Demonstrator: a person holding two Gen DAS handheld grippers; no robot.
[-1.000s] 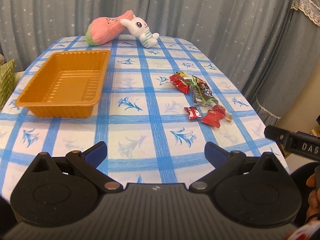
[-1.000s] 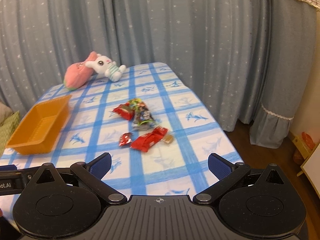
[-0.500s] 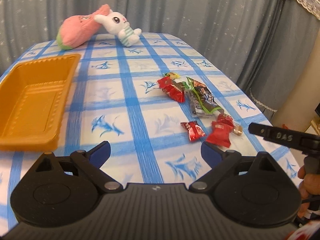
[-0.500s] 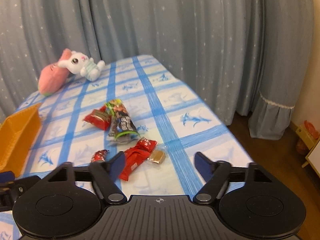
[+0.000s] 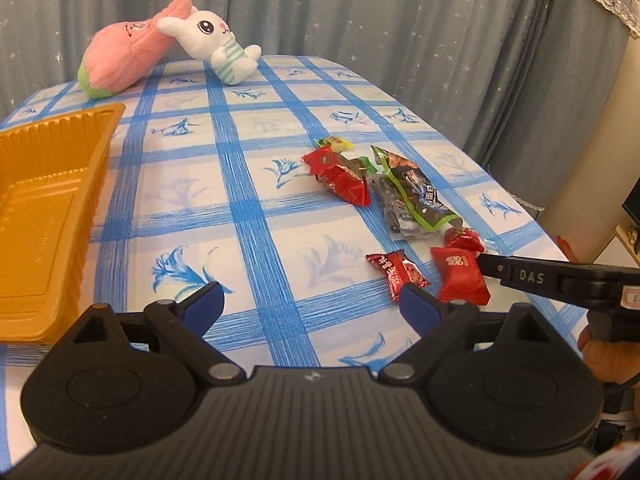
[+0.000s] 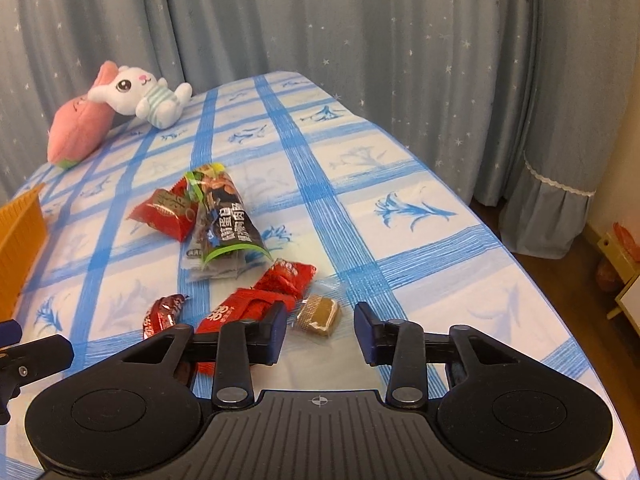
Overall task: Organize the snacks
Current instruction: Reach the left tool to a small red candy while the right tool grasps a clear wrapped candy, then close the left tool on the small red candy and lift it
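Right gripper (image 6: 321,330) now nearer clear-wrapped brown candy (image 6: 318,313), fingers narrower.

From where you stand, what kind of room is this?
Most likely a room in a home. A table under a blue checked cloth stands before star-dotted curtains. A plush rabbit sits at its far end, and wrapped snacks lie beside an orange tray.

Home: star-print curtains (image 6: 360,40), checked tablecloth (image 5: 256,208), plush bunny (image 5: 216,40).
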